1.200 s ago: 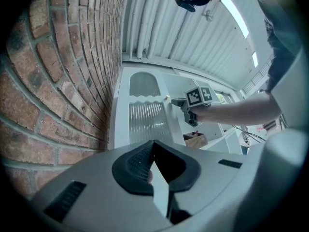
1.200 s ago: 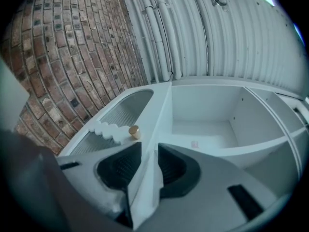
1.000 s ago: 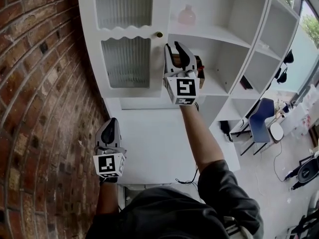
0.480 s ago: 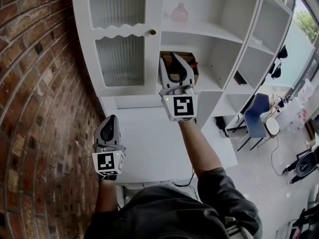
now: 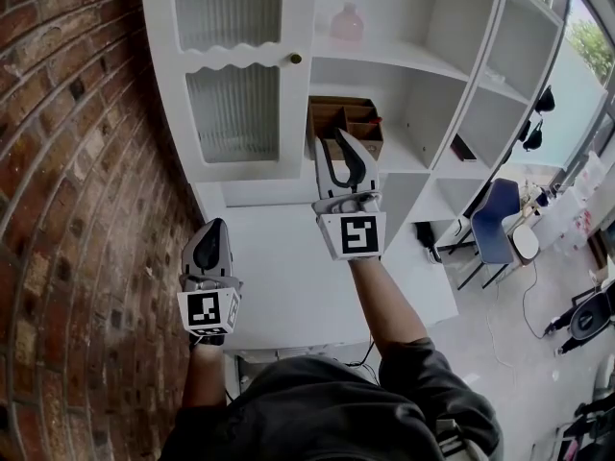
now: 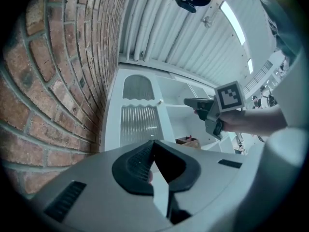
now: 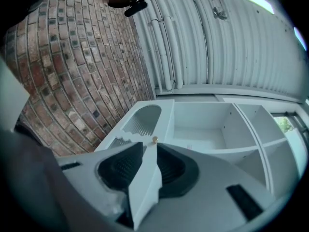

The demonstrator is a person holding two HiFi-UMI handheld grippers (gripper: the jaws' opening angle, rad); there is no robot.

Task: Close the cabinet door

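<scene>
The white cabinet door [image 5: 240, 75] with two ribbed glass panels lies flat against the cabinet front; its small brass knob [image 5: 296, 59] sits at its right edge. My right gripper [image 5: 336, 140] is held up in front of the open shelves, below and right of the knob and apart from the door. Its jaws are closing with a narrow gap, and nothing is between them. In the right gripper view the knob [image 7: 154, 139] shows just past the right gripper [image 7: 145, 146]. My left gripper [image 5: 213, 224] hangs low by the brick wall, shut and empty.
A brick wall [image 5: 77, 209] runs along the left. A wooden box [image 5: 346, 123] and a pink vase [image 5: 347, 22] stand on the open shelves. A white counter [image 5: 288, 277] lies below the cabinet. A blue chair [image 5: 500, 219] stands on the floor at right.
My right gripper has drawn back and down from beside the knob, away from the door. The left gripper has stayed in place.
</scene>
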